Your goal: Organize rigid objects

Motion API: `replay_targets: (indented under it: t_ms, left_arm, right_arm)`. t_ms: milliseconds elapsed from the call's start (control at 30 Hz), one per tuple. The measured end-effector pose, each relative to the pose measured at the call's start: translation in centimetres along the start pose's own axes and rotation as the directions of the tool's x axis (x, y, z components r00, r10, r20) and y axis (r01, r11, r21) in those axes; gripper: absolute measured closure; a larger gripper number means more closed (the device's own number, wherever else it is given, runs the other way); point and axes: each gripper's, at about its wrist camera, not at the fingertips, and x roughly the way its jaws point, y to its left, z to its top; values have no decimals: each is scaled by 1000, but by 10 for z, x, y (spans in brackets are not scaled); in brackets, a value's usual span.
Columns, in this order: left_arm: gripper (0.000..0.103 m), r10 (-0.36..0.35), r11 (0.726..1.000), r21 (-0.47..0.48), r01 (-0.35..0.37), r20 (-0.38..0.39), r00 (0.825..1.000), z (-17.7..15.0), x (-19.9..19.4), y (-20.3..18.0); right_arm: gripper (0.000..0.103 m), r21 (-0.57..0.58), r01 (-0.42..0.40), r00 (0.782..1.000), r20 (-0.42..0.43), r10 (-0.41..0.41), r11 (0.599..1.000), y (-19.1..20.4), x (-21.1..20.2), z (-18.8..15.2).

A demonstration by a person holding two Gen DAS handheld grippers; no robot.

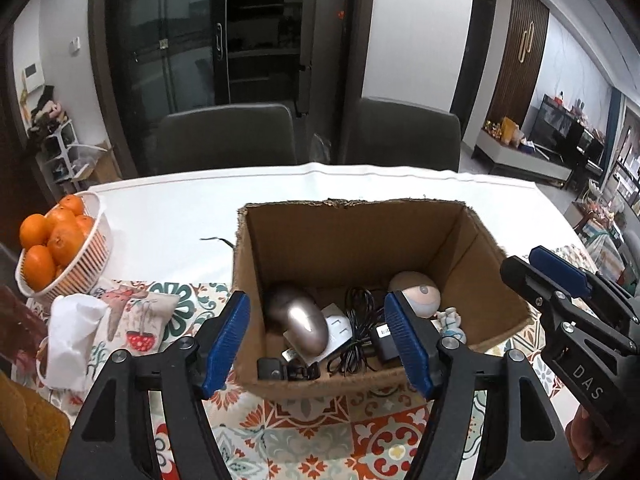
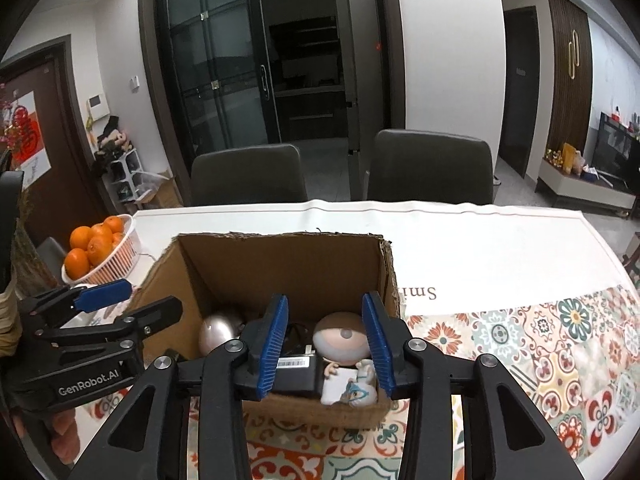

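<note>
Item 1. At the table's left edge we note a white basket of oranges, and nearer us a white tissue on a printed pouch.

Item 2. Left gripper: we hold it level over the near edge of the table, aimed at the cardboard box. Its blue pads are spread wide, with nothing between them. They frame the near left half of the box.

Item 3. The open-topped box stands on the patterned cloth near the table's front edge. Inside it, left to right, we list:
- a metallic computer mouse by the left wall;
- a white card partly under the mouse;
- a black coiled cable with its adapter;
- a round-headed figurine toward the right wall;
- a small white and blue figure in the near right corner.

Item 4. Right gripper: we hold it over the box's near wall, pointing forward and slightly down. Its pads stand apart, empty. The round-headed figurine shows in the gap between them. In the left wrist view, this gripper sits beyond the box's right wall.

Item 5. Beyond the table's far edge stand two dark chairs.
</note>
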Motion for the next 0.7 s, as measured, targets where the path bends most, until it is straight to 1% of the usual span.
replay_targets:
  t_ms: [100,200,267,433,500,700]
  left_arm:
    - [34,12,1000,1,-13,34,999,-5,-20,-1]
    - [31,30,1000,2,-30,75,997,-10,-42,-2]
    - [30,44,999,0,-44,108,993,-16,-60,-2]
    - [30,52,999,0,-53,166,985,-33,-97,-2]
    - [29,63,998,-2,-64,184,981,-40,-109,-3]
    - [27,71,997,-11,-70,229,971,-65,-143,-4]
  right_arm:
    - [63,-7,2,1000,26,-2,1000,4,-17,-3]
    - [63,-5,2,999,43,-2,1000,7,-36,-5]
    - [63,-4,1,998,57,-1,1000,10,-49,-8]
    - [62,-7,-4,996,93,4,1000,18,-80,-16]
    - [59,-7,0,995,103,1,1000,20,-91,-21]
    - [59,-26,9,991,134,-6,1000,31,-123,-39]
